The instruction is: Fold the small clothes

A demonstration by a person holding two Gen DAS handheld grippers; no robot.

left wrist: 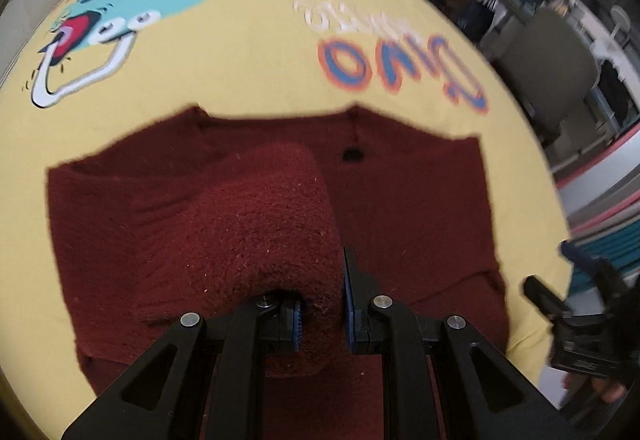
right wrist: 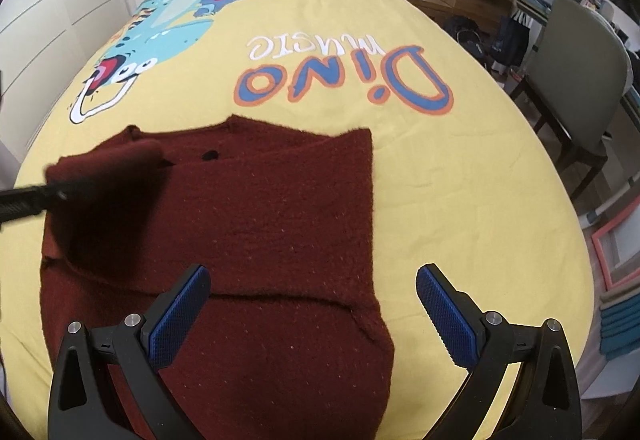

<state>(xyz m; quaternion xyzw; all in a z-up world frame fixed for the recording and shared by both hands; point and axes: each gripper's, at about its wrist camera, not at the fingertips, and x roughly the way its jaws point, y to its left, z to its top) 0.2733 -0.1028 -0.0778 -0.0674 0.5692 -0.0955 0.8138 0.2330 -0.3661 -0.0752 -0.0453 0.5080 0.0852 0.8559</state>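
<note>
While pinched in the left gripper [left wrist: 322, 314], lifted sleeve [left wrist: 256, 224] arched over maroon cardigan [left wrist: 400, 208], long axis toward the headboard. From right wrist: right gripper [right wrist: 312, 310] spread wide, empty, above cardigan's near-right edge on the yellow bedspread [right wrist: 460, 168].

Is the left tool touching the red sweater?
Touching. In the left wrist view, the left tool is shut on a raised fold of the red sweater, fabric pinched between its blue pads.
</note>
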